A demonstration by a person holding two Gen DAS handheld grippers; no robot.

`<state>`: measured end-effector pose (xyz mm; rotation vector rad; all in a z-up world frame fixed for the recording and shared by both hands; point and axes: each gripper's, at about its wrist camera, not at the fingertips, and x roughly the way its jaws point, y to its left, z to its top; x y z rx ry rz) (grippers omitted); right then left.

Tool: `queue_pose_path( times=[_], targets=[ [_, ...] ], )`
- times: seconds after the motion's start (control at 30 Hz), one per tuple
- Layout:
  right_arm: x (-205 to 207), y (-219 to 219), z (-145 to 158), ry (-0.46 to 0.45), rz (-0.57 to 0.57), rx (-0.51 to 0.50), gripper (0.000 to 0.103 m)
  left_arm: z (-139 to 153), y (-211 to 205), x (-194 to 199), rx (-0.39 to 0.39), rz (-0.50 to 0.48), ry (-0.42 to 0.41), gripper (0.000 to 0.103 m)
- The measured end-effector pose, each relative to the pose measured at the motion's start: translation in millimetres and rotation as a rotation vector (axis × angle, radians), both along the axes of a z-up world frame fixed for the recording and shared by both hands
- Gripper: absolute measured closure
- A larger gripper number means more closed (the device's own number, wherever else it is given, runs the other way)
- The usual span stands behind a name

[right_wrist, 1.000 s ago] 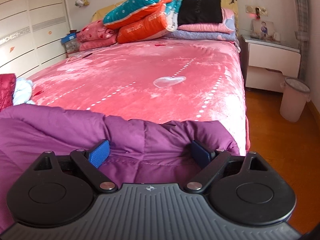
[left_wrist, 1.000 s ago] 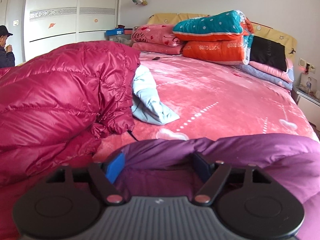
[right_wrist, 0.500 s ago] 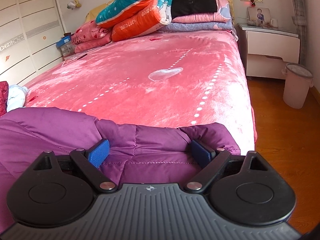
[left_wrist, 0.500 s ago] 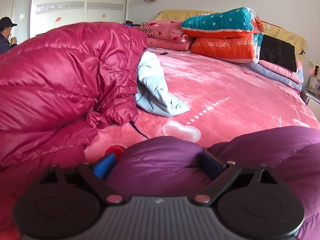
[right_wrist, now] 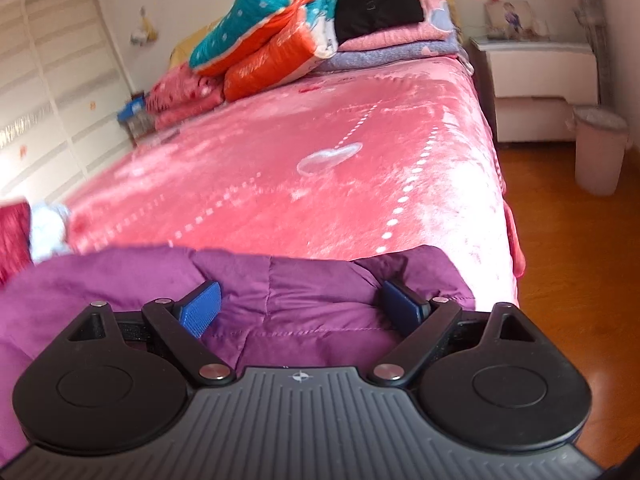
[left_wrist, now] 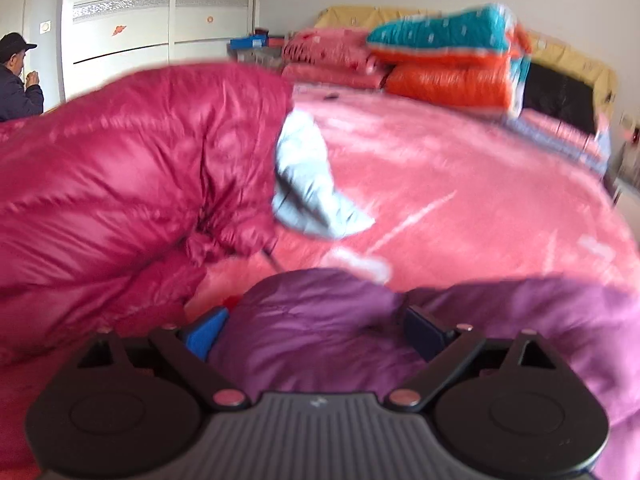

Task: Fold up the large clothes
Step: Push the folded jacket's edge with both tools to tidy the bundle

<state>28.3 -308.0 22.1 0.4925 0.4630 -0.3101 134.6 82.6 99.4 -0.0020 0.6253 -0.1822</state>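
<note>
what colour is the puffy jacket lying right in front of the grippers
Purple; the puffy jacket shows best in the right wrist view.

Both wrist views sit low over the purple coat (left_wrist: 320, 344), facing up the pink bed (right_wrist: 320, 184) toward the stacked quilts (right_wrist: 276, 32).

The bed (right_wrist: 360, 184) carries a pink blanket. On it lie a purple jacket (right_wrist: 288, 292) at the near edge, a red jacket (left_wrist: 120, 184), a pale blue garment (left_wrist: 308, 184), and folded quilts (right_wrist: 280, 28) stacked at the head.
</note>
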Motion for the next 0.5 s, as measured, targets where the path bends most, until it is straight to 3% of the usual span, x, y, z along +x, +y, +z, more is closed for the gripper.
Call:
queue_pose_path(
  times=[0.17, 0.27, 0.5],
  targets=[
    [-23.8, -14.1, 21.0, -0.064, -0.095, 0.088, 0.0, 39.6, -31.1, -39.4, 0.001, -0.051, -0.087, 0.008],
    [-29.9, -13.3, 30.2, -0.084, -0.112, 0.087, 0.0, 48.3, -61.1, -52.6, 0.005, -0.092, -0.091, 0.005],
    [-14.1, 21.0, 32.7, -0.061, -0.009, -0.021, 0.0, 20.5, -128.1, -58.0, 0.069, -0.168, -0.025, 0.005]
  ],
)
